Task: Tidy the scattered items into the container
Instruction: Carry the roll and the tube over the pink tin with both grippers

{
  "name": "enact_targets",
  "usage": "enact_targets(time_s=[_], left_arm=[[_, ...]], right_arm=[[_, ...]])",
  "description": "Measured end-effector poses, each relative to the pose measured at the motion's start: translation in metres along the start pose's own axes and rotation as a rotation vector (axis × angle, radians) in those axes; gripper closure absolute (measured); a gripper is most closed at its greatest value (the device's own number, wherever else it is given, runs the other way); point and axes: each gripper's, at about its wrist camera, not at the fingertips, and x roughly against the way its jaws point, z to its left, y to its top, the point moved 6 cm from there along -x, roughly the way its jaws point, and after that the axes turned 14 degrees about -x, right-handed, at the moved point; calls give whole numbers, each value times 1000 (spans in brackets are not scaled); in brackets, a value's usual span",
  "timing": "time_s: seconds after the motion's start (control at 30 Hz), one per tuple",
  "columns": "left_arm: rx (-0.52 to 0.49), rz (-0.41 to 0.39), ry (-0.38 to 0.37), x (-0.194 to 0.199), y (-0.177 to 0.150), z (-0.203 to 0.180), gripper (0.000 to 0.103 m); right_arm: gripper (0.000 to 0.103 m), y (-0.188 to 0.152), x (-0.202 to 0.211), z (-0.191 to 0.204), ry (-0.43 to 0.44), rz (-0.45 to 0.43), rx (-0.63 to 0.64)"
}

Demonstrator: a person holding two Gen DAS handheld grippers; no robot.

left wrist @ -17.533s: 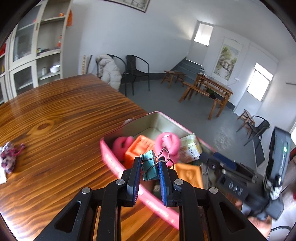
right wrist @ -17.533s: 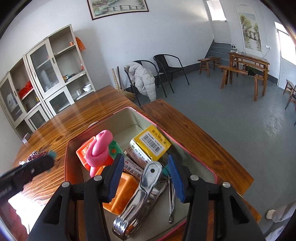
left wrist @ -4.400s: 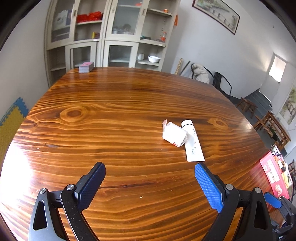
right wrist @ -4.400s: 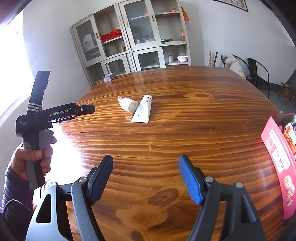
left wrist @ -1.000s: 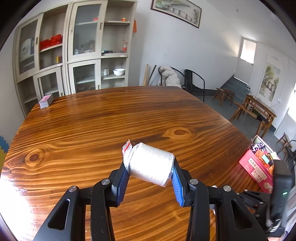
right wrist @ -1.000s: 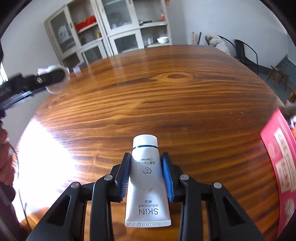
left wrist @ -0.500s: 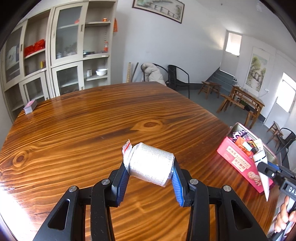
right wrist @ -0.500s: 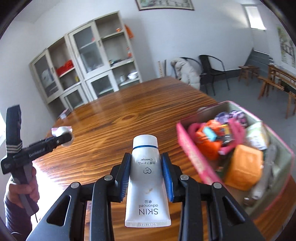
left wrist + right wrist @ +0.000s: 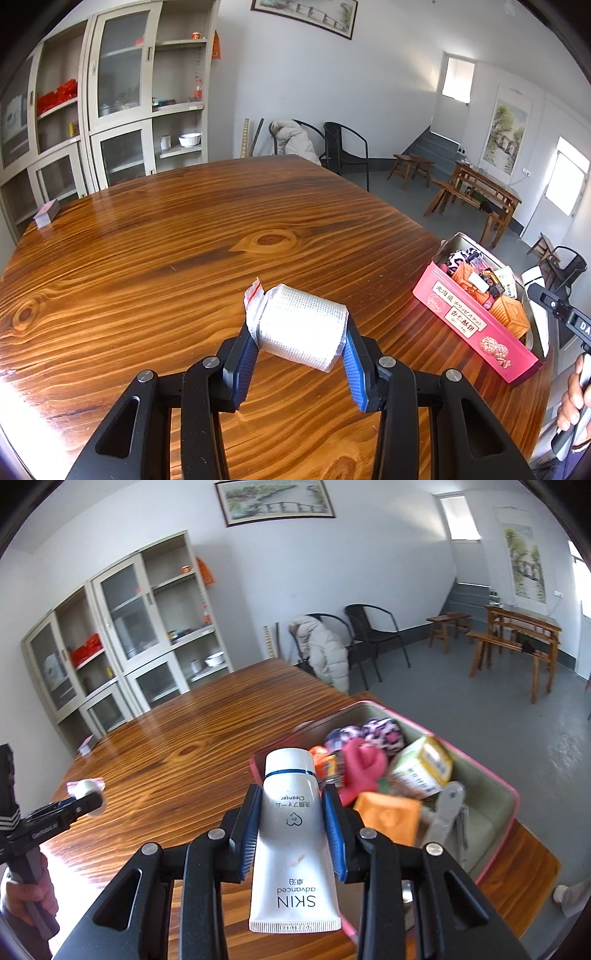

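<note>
Right hand-held gripper point(image 9: 291, 830) clamps cleanser tube point(image 9: 293, 834) just short of the pink tin point(image 9: 495, 775), cap forward, likely for dropping in. Left hand-held gripper point(image 9: 299, 360) grips gauze roll point(image 9: 301, 326) across its ends, well away from the tin.

Bright daylight glares white off the table point(image 9: 110, 258) at lower left; fisheye bends the edges; tin contents blur.

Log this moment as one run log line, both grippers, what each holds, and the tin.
left gripper: shut on gauze roll | right gripper: shut on cleanser tube, at tin's near edge | pink tin: open, crowded | table
</note>
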Motion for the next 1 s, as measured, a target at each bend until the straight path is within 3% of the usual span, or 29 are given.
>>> enact_targets(time_s=[0.33,0.5,1.0], left_arm=[[-13,-3,-27,-8,10,-20,59],[-5,-7,-42,-10,14,-28,59],[-12,-11,-69,-16,23,-60,59]], right_arm=[[66,14,-19,-37,-120,-19,-11],[66,8,-29,-44,-126,18,-18],[66,0,-15,-40,-67,14,31]])
